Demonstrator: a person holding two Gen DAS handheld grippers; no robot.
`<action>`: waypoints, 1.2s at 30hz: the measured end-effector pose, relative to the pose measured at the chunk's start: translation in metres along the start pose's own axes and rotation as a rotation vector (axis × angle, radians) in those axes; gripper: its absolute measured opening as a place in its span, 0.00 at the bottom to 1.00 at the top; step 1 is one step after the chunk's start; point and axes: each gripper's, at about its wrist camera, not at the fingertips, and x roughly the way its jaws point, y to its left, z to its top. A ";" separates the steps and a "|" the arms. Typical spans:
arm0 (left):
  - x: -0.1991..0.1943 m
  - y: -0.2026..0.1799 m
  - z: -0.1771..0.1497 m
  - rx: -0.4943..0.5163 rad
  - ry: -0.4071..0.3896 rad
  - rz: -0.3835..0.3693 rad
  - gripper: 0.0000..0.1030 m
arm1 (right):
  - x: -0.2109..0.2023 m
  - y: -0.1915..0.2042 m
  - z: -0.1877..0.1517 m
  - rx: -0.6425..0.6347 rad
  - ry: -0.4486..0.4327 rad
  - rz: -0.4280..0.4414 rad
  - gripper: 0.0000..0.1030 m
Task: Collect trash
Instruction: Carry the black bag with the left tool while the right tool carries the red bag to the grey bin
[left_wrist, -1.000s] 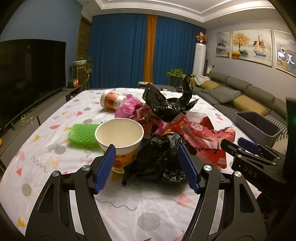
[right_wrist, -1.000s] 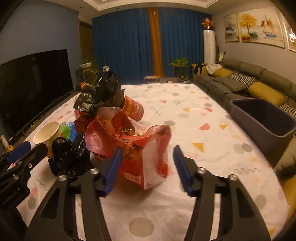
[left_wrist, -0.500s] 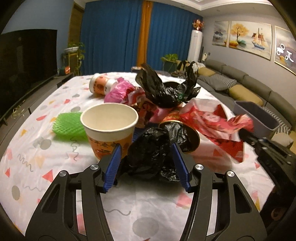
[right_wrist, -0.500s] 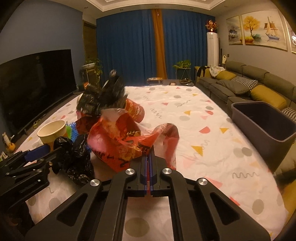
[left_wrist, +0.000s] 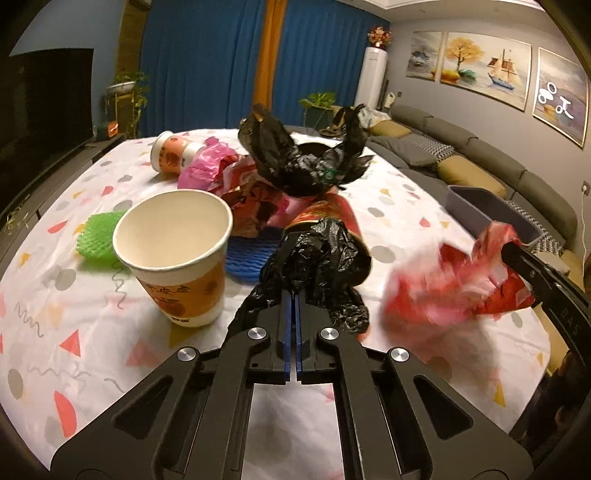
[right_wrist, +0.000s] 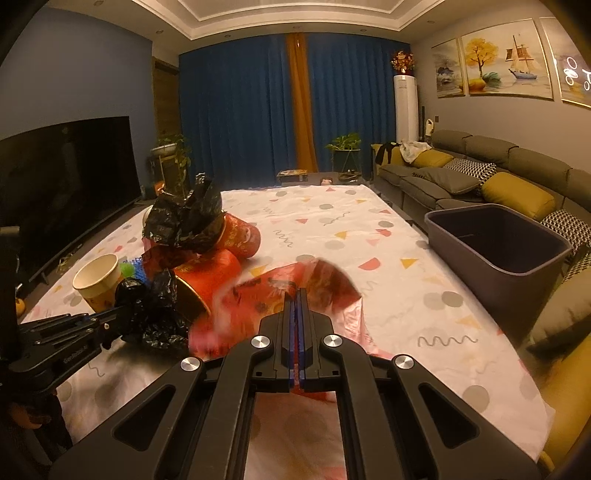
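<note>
Left wrist view: the left gripper (left_wrist: 294, 295) slants down toward the table (left_wrist: 92, 325), its blue pads pinched together on a crumpled black plastic bag (left_wrist: 317, 266) just right of the upright paper cup (left_wrist: 177, 254) (a red canister lies behind the bag). Farther right of the cup, the right gripper (left_wrist: 511, 245) clamps a blurred red wrapper (left_wrist: 454, 284).

Right wrist view: the right gripper (right_wrist: 297, 295) tilts gently downward, jaws closed on the red wrapper (right_wrist: 280, 295), right of the paper cup (right_wrist: 98, 280); the grey bin (right_wrist: 495, 243) stands well beyond, off the table's far side.
</note>
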 end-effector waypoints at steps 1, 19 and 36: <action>-0.003 -0.001 0.000 0.001 -0.006 -0.002 0.00 | -0.002 -0.002 0.000 0.001 -0.003 -0.003 0.01; -0.056 -0.035 0.021 0.028 -0.150 -0.058 0.00 | -0.051 -0.033 0.008 0.029 -0.102 -0.060 0.01; -0.026 -0.136 0.066 0.137 -0.204 -0.189 0.00 | -0.065 -0.115 0.038 0.085 -0.214 -0.230 0.01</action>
